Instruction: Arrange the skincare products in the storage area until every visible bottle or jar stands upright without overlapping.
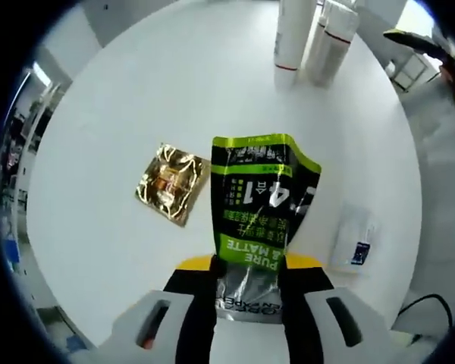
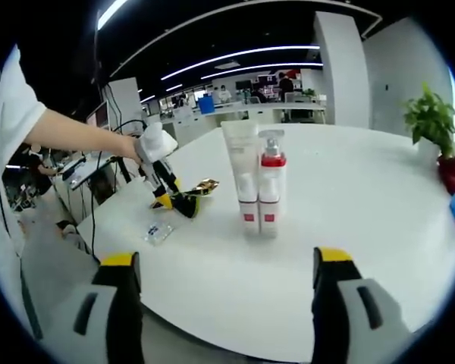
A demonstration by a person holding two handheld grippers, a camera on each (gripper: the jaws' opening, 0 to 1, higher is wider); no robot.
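The left gripper (image 1: 246, 284) clamps one green sachet (image 1: 259, 205) above the white table (image 1: 121, 98), one gold sachet (image 1: 172, 183) to its left, one clear sachet (image 1: 354, 241) to its right. Two bottles (image 2: 252, 176) stand upright, touching, farther off. The right gripper (image 2: 226, 303) is wide apart, holding nothing

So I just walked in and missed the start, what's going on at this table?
A person is tidying skincare items on a round white table with two handheld grippers. The left gripper has its jaws closed on a green, black and silver sachet, flat on the table beside a crinkled gold foil packet and a small clear sachet. The right gripper hangs open, short of a white tube and a white red-collared pump bottle, both already upright.
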